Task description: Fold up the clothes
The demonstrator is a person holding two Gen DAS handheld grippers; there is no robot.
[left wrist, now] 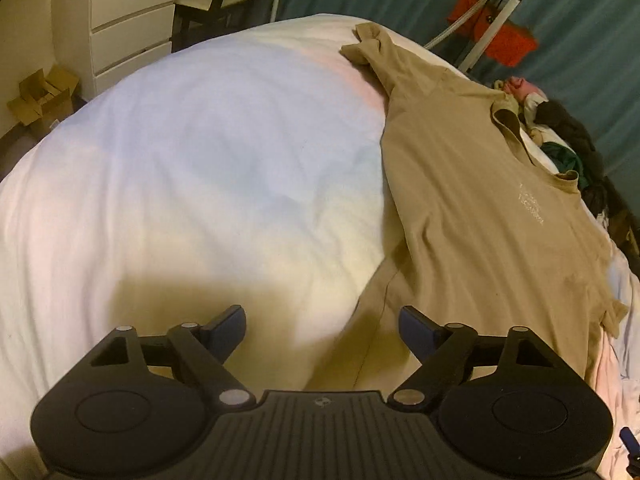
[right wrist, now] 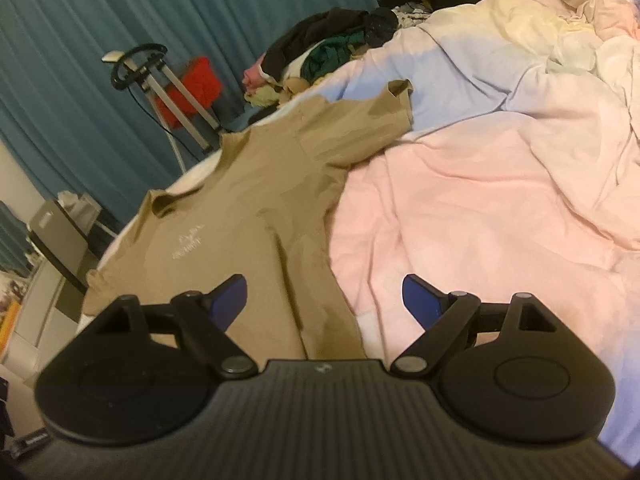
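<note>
A tan short-sleeved T-shirt with a small white chest print lies spread face up on the bed's pale duvet. My left gripper is open and empty, hovering over the shirt's lower hem edge. In the right wrist view the same T-shirt lies to the left on the duvet. My right gripper is open and empty, above the shirt's lower side edge.
A pile of mixed clothes lies at the bed's far edge, also in the left wrist view. A teal curtain, a tripod stand with a red box, a white dresser and cardboard boxes surround the bed.
</note>
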